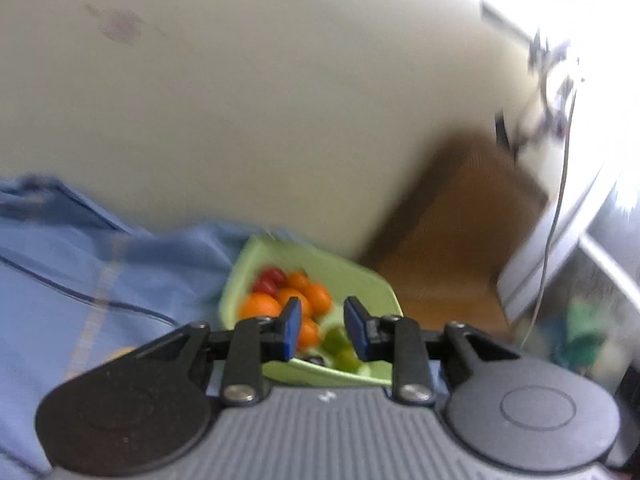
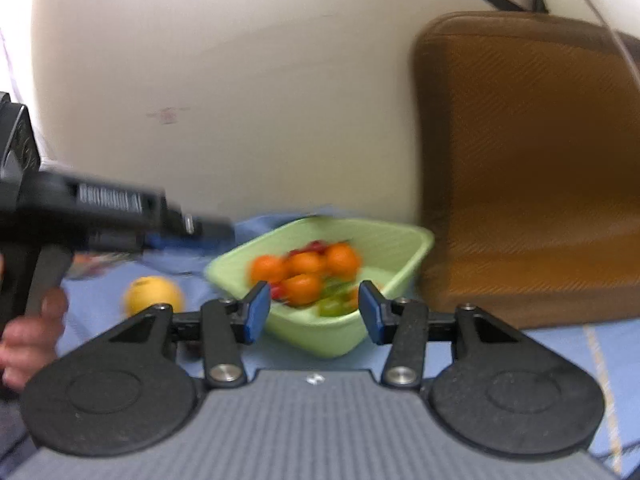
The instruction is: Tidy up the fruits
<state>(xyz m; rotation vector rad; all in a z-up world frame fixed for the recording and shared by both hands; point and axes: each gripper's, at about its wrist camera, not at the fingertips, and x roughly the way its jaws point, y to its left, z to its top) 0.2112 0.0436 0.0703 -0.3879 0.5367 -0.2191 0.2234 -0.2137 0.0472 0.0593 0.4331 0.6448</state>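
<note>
Both tongs, left tongs (image 1: 321, 329) and right tongs (image 2: 312, 312), hang released and empty near the green basin (image 2: 400, 236), so next comes grasping the stray yellow fruit (image 2: 154, 294).

Left gripper (image 1: 322, 326), black linkage arms with blue pads on a ribbed grey body: jaws slightly apart, nothing between the pads, pointing gently downward. Right gripper (image 2: 313, 310), same build: jaws wider apart, pads clear, nothing held, also angled a little downward. In the right wrist view the left tool comes in from the left edge as a blurred black body, with the person's left hand (image 2: 30, 334) wrapped round its handle, fingers curled.
</note>
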